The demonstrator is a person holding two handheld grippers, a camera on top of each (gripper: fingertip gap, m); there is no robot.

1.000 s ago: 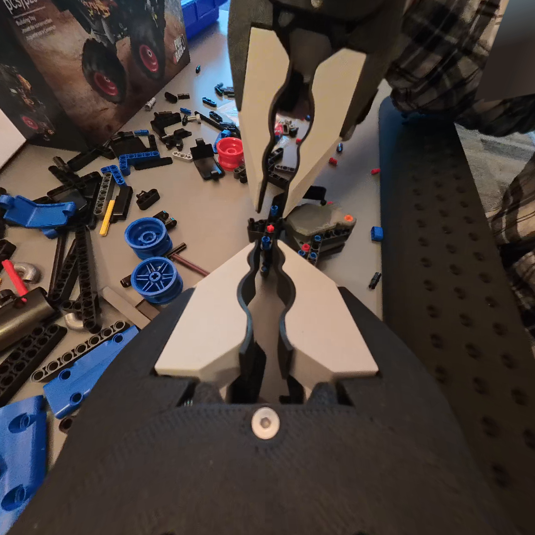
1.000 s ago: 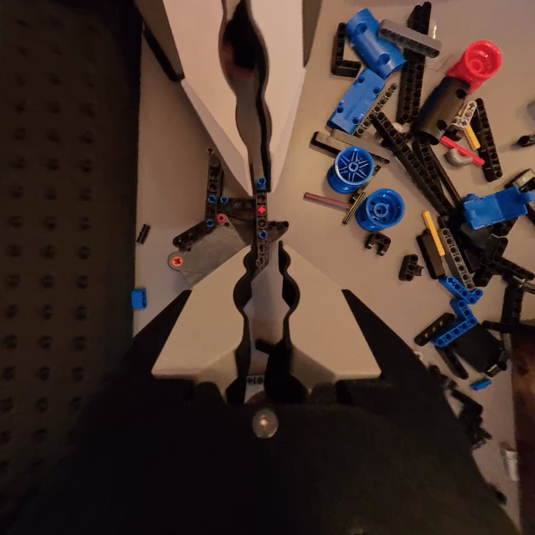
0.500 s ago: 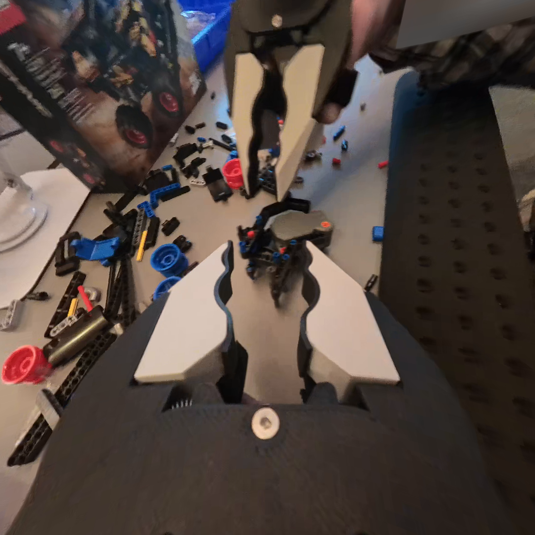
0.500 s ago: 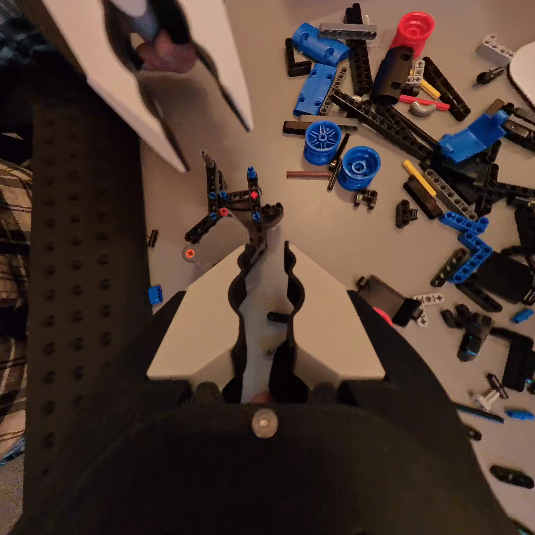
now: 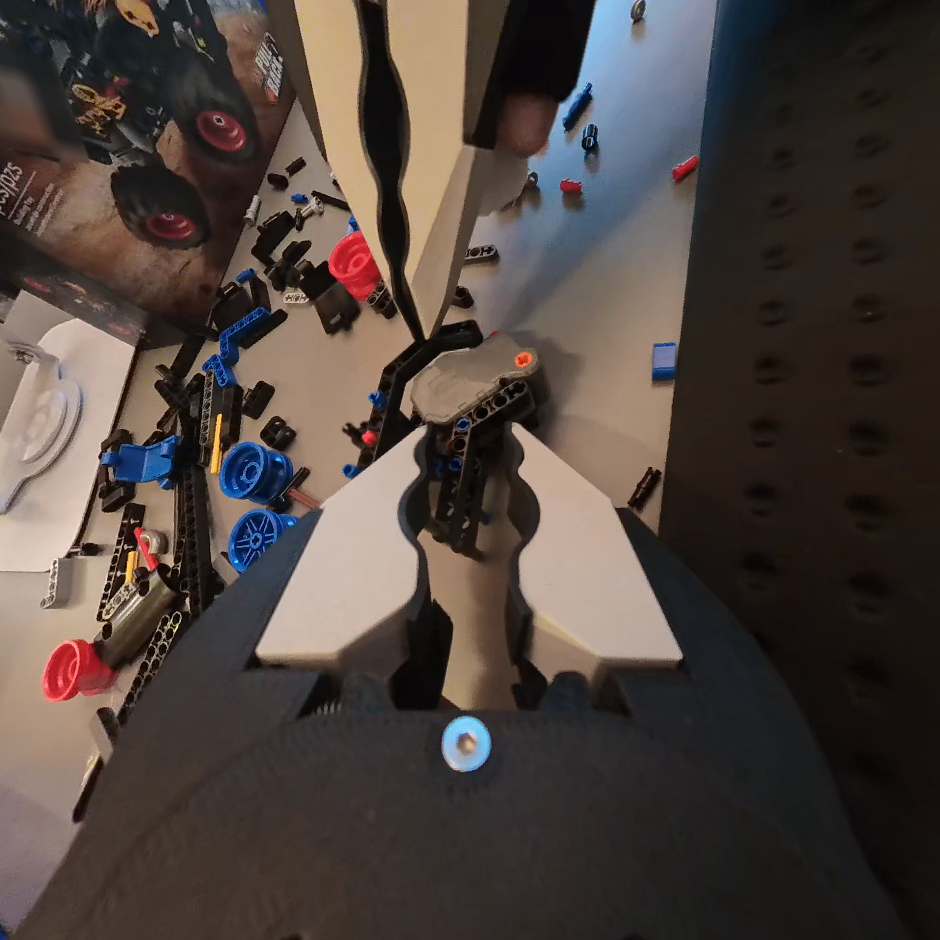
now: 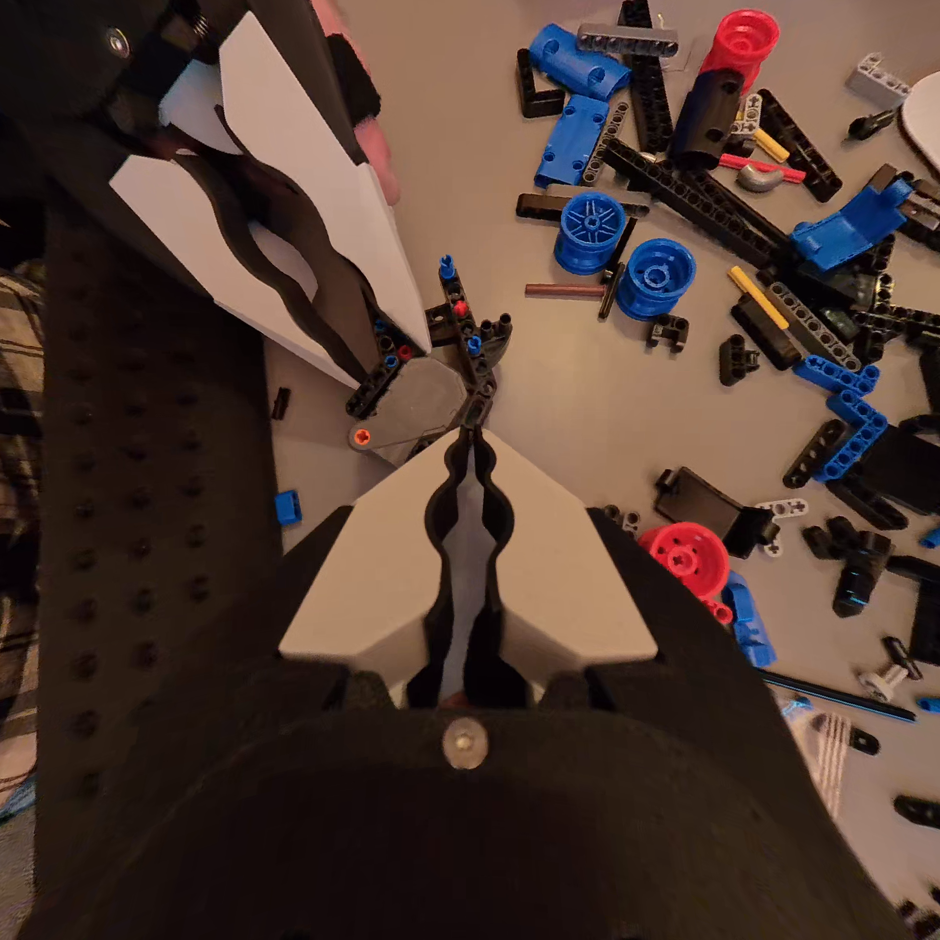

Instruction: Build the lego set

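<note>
The part-built assembly (image 5: 468, 381) is a grey block with an orange axle hole, black beams, and blue and red pins. It lies on the tan table and also shows in the right wrist view (image 6: 422, 397). My left gripper (image 5: 468, 430) is closed around one black beam of it, and the right wrist view shows that gripper (image 6: 391, 363) coming in from the upper left. My right gripper (image 6: 470, 432) is nearly closed, pinching the black end of the assembly. It also shows from above in the left wrist view (image 5: 424, 333).
Loose parts are scattered around: blue wheels (image 6: 590, 234), a red hub (image 6: 681, 559), and black and blue beams (image 6: 854, 417). The set's box (image 5: 127, 152) stands at the back left. A black perforated mat (image 5: 814, 458) borders the table. A small blue piece (image 5: 664, 361) lies near the mat. Tip to tip, the grippers are about 5 centimeters apart. It is some 7 centimeters from my left tips to the small blue piece (image 5: 664, 361). The right camera catches it too, in the right wrist view (image 6: 285, 503).
My left gripper let go of the assembly, pulled back open, then came in and closed on another beam. My right gripper closed onto the assembly's end.
</note>
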